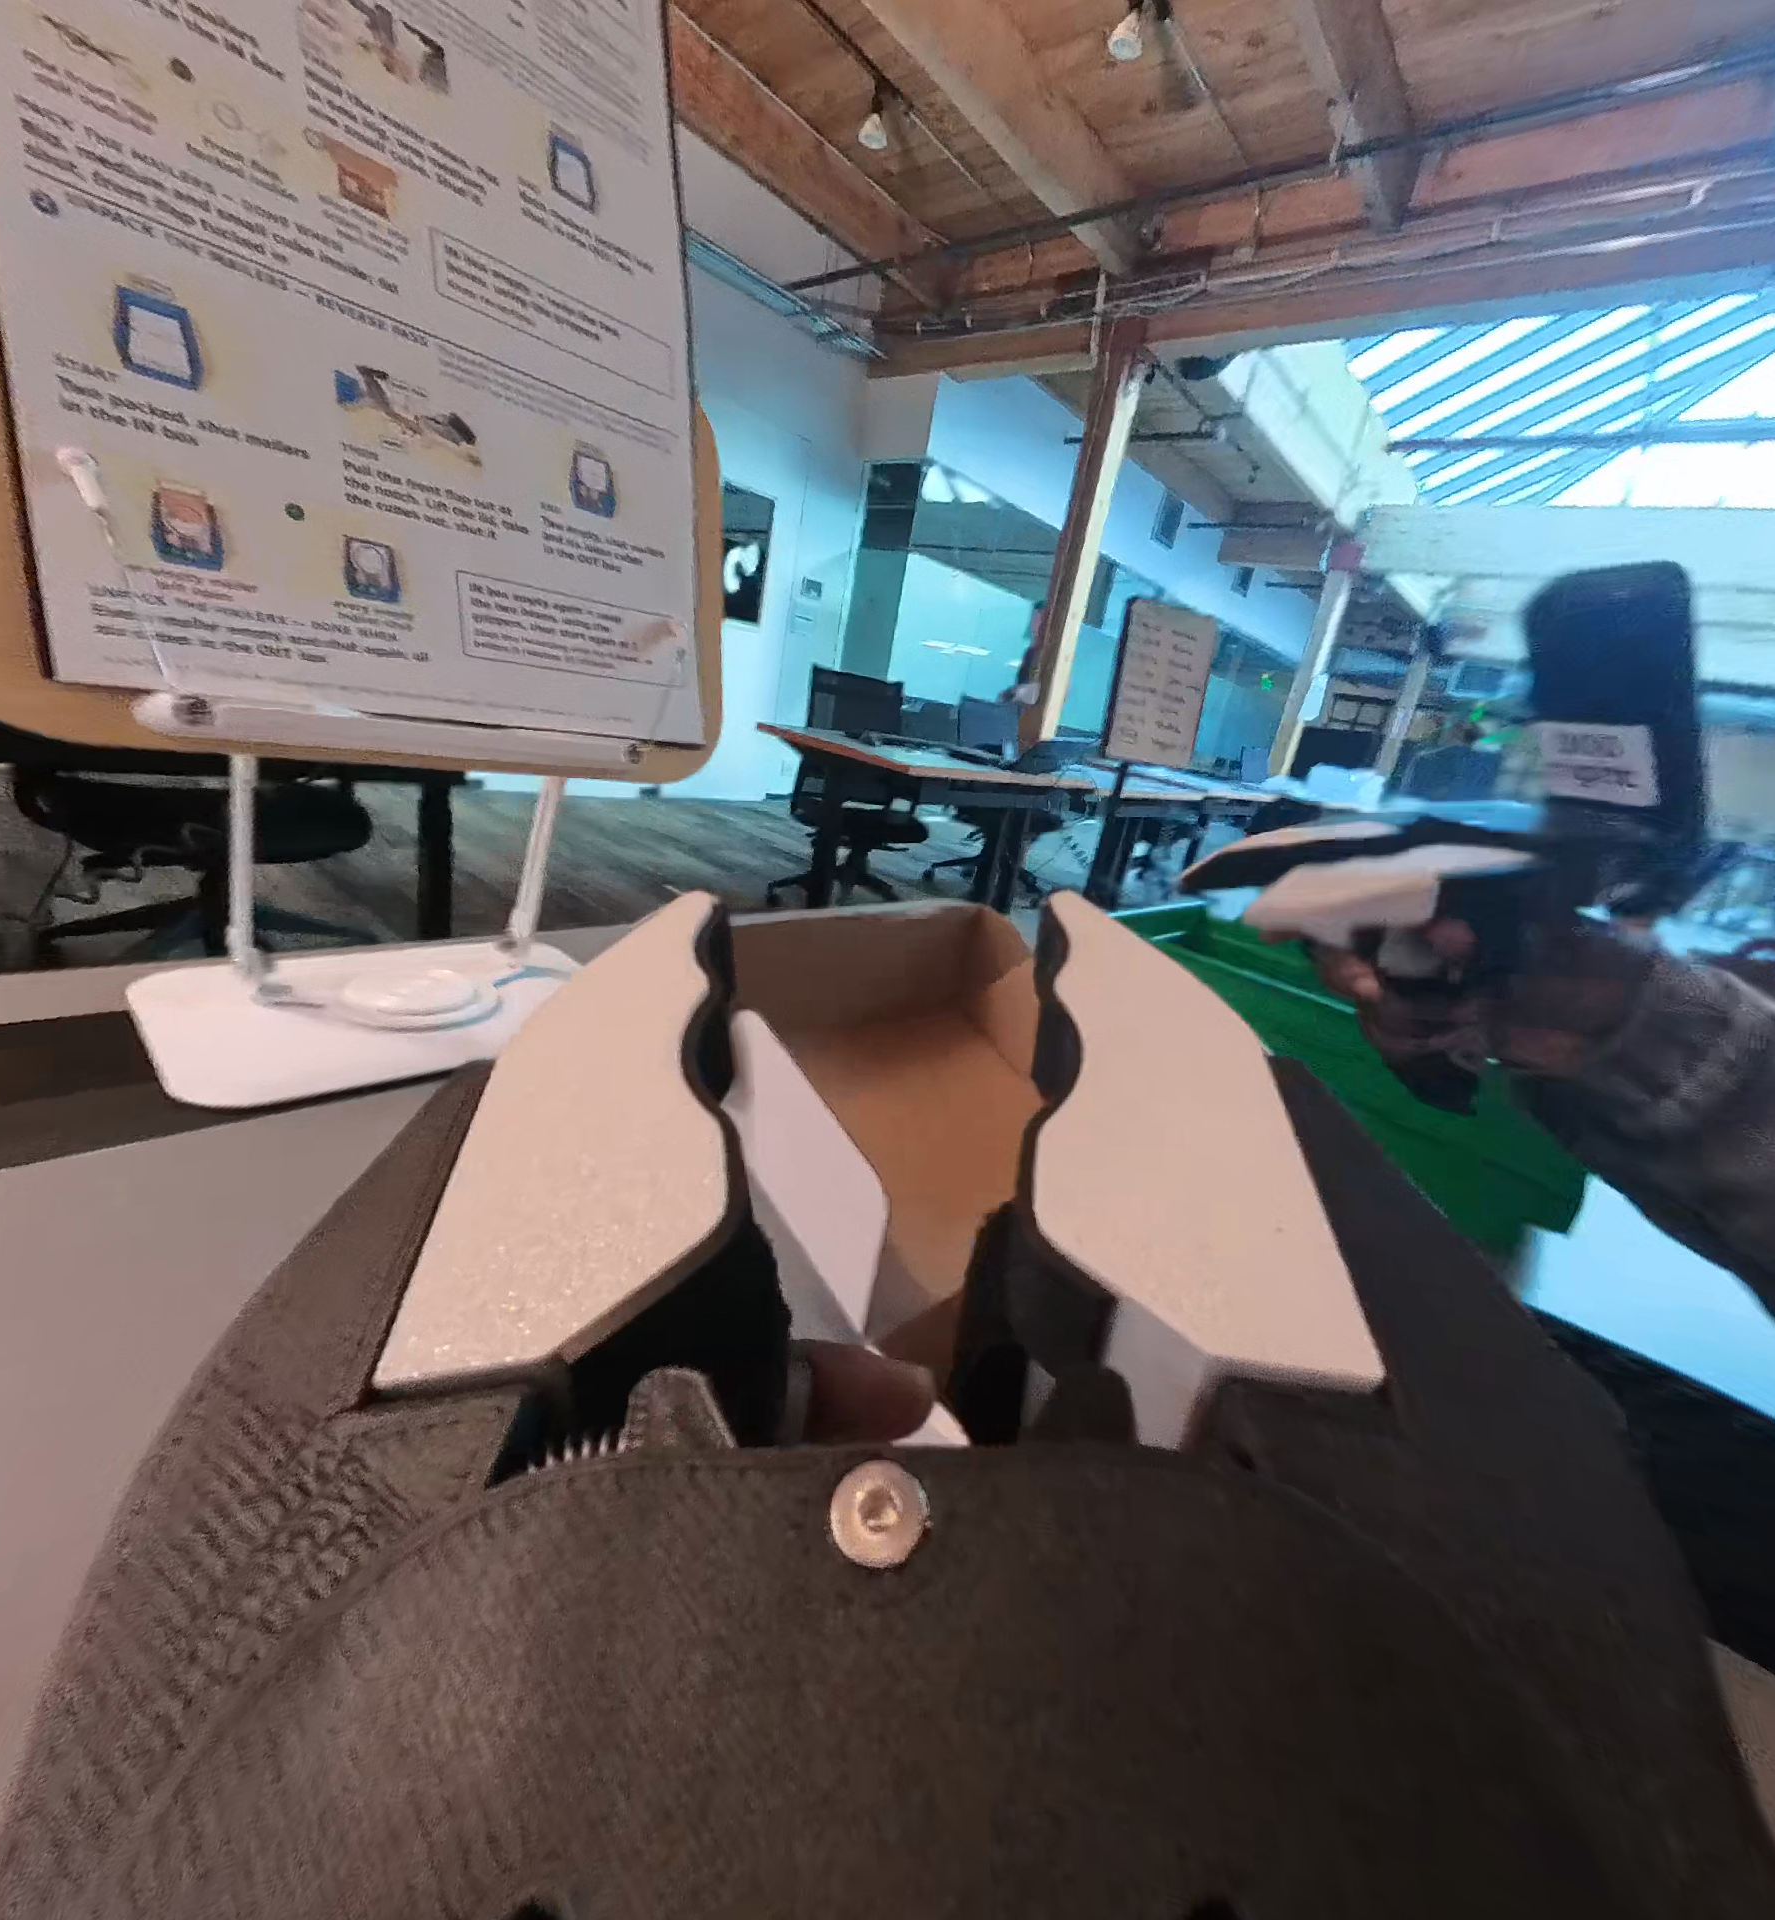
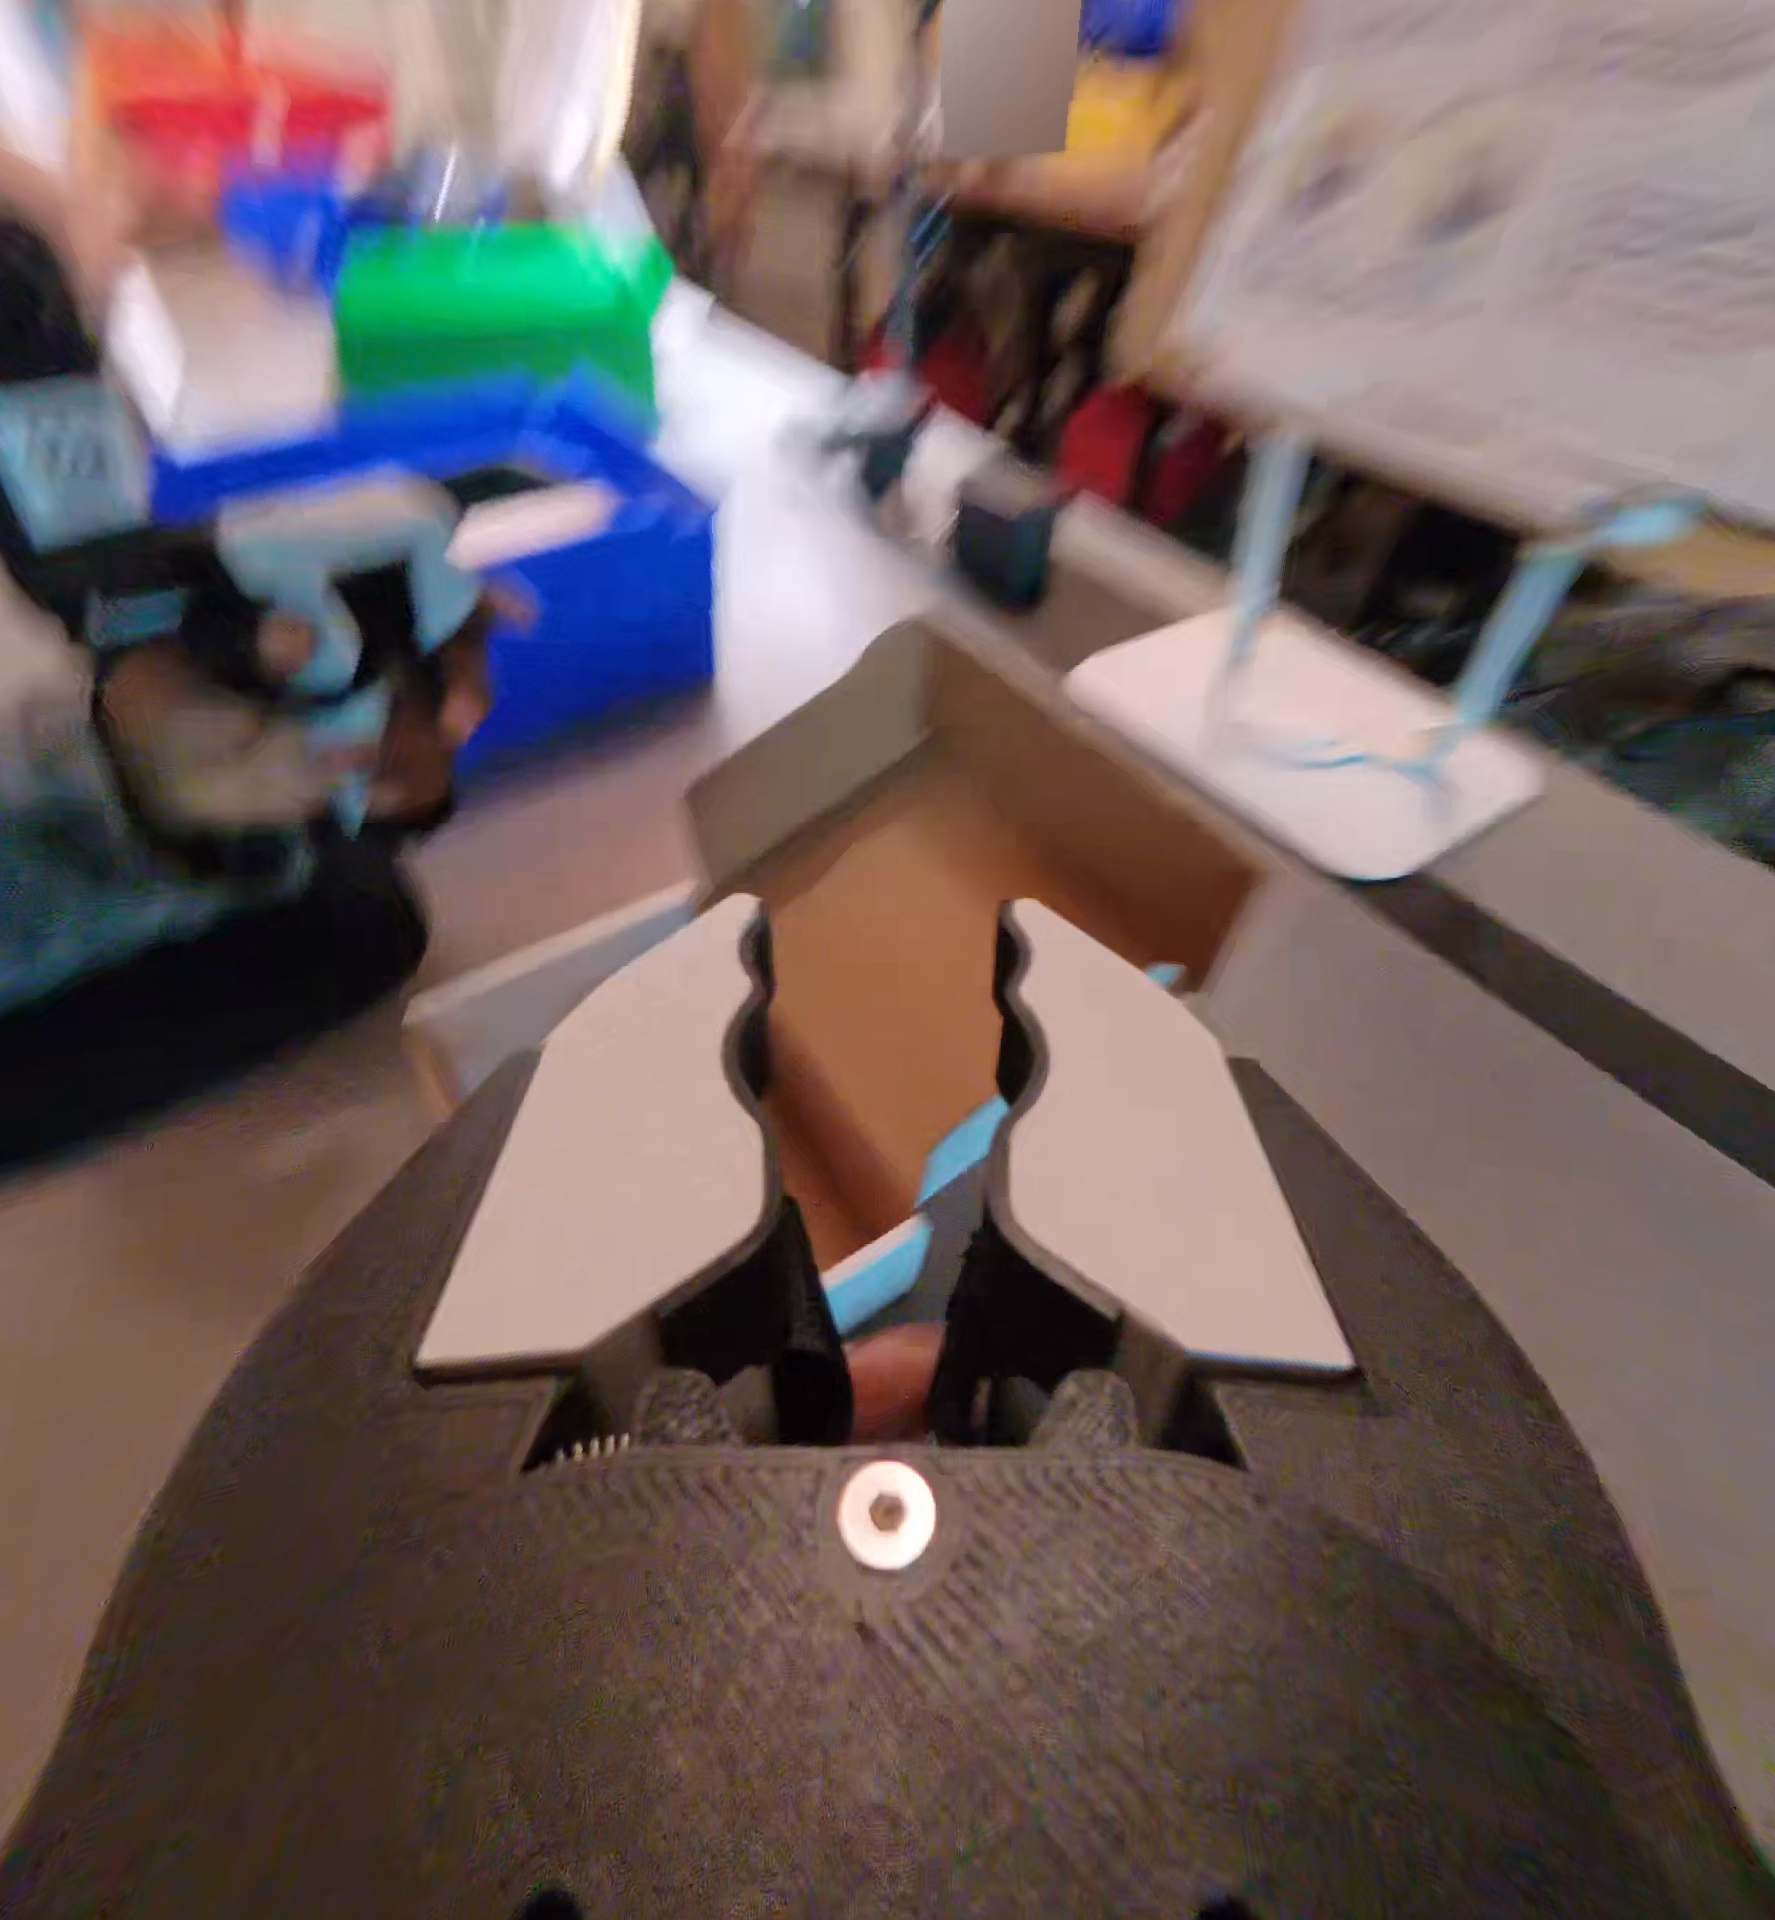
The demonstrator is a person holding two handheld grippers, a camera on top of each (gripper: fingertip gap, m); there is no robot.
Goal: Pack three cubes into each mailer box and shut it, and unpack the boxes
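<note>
- The sheet (image 1: 343,364) on its stand is sitting at 10 o'clock in the left wrist view, well clear of the work
- The left gripper (image 1: 883,914) is pointing at 12 o'clock straight into the open box (image 1: 893,1039). Its fingers are standing released and well parted, with a white flap (image 1: 810,1164) lying along the inner side of the left one
- The box is resting on the grey table (image 1: 83,1299) with its brown inside showing, and no cube is visible in it from here
- The green bin (image 1: 1330,1049) is lying just beside the box at 3 o'clock, and the right gripper (image 1: 1221,899) is hovering above it, blurred
- In the right wrist view the blue bin (image 2: 602,603) is sitting at 10 o'clock, and an open box is lying at 12 o'clock; I cannot tell whether it is the same one
- The right fingers are standing a little apart around a pale blue piece (image 2: 956,1153) at 6 o'clock; I cannot tell whether they are grasping it
- Judging the step as work on the open box: the left gripper should be pinning the flap so the box is not sliding, while the right is coming in slowly from above, keeping clear of the walls
</note>
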